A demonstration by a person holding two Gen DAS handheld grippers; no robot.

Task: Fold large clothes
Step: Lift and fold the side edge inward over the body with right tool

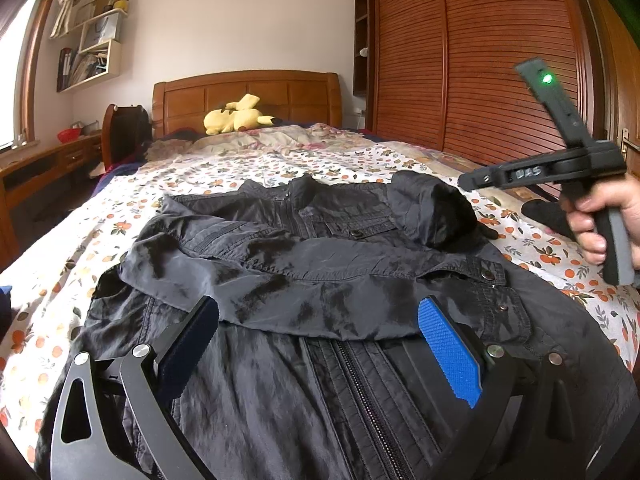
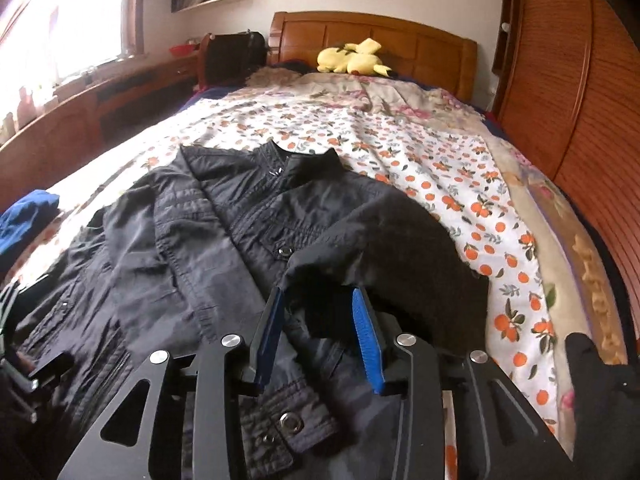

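Note:
A black zip jacket (image 1: 320, 380) lies face up on the bed, collar toward the headboard. One sleeve (image 1: 304, 276) is folded across its chest. The other sleeve (image 1: 432, 208) sits bunched up by the shoulder. My left gripper (image 1: 320, 308) hovers low over the jacket's front with its jaws wide apart and nothing pinched. A hand holds my right gripper (image 1: 472, 180) in the air beside the bunched sleeve. In the right wrist view that gripper (image 2: 318, 296) stands partly open just short of the sleeve's (image 2: 380, 240) edge, and its pads (image 2: 366, 320) press on no cloth.
The flower-print sheet (image 2: 460, 200) covers the bed. A yellow plush toy (image 1: 236, 118) lies by the wooden headboard (image 1: 244, 92). Slatted wardrobe doors (image 1: 480, 60) run along the right side. A desk (image 1: 44, 168) stands left. Blue cloth (image 2: 28, 216) and a black item (image 2: 596, 376) lie at the edges.

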